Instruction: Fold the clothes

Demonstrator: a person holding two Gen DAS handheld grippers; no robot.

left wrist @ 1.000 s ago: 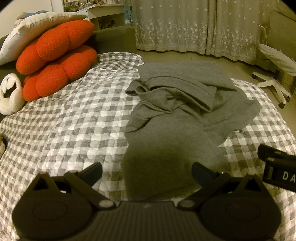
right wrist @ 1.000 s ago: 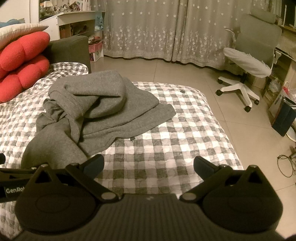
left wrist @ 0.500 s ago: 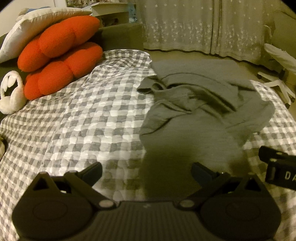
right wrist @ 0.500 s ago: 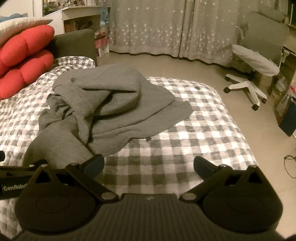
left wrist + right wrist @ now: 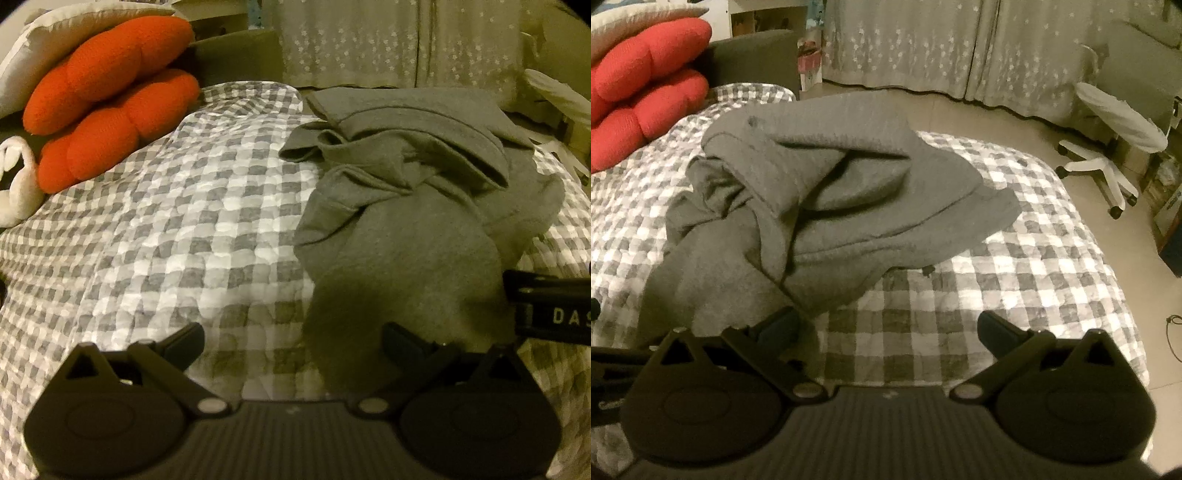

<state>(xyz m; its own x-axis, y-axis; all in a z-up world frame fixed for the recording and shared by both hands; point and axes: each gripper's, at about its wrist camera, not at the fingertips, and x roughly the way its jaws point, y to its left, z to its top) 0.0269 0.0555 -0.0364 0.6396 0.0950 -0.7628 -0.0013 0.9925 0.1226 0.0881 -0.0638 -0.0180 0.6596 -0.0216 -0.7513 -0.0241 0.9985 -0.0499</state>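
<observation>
Both grippers spread wide over the near hem of a crumpled grey garment (image 5: pixel 399 221).

The left gripper (image 5: pixel 291 338) and right gripper (image 5: pixel 886 325) are held empty; the garment is stretched lengthwise away across the checked bedspread (image 5: pixel 177 221), nearest the left gripper. Its sleeves are buried in folds.

My bed (image 5: pixel 177 229), under a grey-and-white checked quilt, carries a crumpled grey garment (image 5: pixel 406 221) on its right half, with red cushions (image 5: pixel 107 107) stacked at its far left corner.
</observation>
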